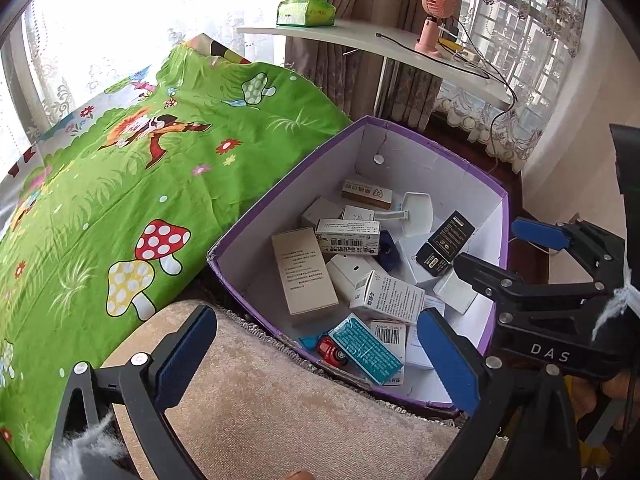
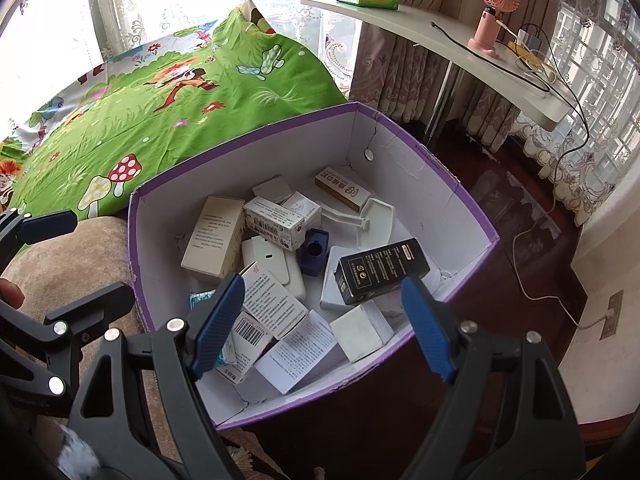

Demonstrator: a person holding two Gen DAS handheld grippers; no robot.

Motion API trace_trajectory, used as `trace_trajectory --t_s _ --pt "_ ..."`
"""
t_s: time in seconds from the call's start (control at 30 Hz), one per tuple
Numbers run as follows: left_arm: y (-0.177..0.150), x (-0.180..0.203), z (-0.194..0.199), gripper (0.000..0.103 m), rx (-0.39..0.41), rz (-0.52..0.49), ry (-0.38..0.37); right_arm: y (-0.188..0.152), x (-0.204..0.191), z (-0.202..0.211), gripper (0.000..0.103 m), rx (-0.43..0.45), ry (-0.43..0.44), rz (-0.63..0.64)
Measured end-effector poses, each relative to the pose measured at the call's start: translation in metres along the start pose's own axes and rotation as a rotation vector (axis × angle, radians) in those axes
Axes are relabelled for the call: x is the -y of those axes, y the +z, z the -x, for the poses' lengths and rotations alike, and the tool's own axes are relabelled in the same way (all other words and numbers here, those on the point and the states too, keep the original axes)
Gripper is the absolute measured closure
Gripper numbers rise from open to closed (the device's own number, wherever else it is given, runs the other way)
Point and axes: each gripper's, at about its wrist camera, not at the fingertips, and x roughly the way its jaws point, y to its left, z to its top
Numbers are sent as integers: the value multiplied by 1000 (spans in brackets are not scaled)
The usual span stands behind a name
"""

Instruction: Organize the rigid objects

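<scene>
We have a purple-rimmed cardboard box (image 2: 452, 196) on the floor, between the beige cushion (image 1: 256, 408) at its 8 o'clock and the dark wood floor at 3 o'clock. The green mushroom-print blanket (image 1: 132, 184) lies at its 10 o'clock.

Inside the box is a loose jumble of small cartons. The tall cream carton (image 2: 214, 238) leans at 9 o'clock. The black carton (image 2: 382, 270) sits tilted on top at about 3 o'clock. The barcode carton (image 2: 274, 222) is near centre, and the gold-and-white carton (image 2: 342, 189) is at 12 o'clock. A small red toy car (image 1: 332, 352) sits by the teal carton (image 1: 366, 348) at the near wall.

The left gripper (image 1: 316, 360) is wide open and holds nothing; it hangs over the near rim. The right gripper (image 2: 322, 324) is also wide open and empty, hovering above the box's near half.

We judge the cartons light, stiff and thin-walled, so they would crush if squeezed hard. Their glossy faces may slip. The black carton looks the easiest pick: it is on top, unobstructed, and best gripped across its narrow sides near the middle. Its tilt means it could pivot, so the pads should go flat on opposite faces. The toy car is small and half wedged, so it is harder.
</scene>
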Motion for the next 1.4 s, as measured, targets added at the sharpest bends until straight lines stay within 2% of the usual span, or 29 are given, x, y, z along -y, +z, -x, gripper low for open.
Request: trace_trajectory --t_s 1.1,1.4 --pt "0 0 -1 1 -6 0 -12 -1 0 -1 20 -2 4 -2" --pt "0 0 -2 0 -20 -7 -47 -2 1 -2 20 -5 4 -6"
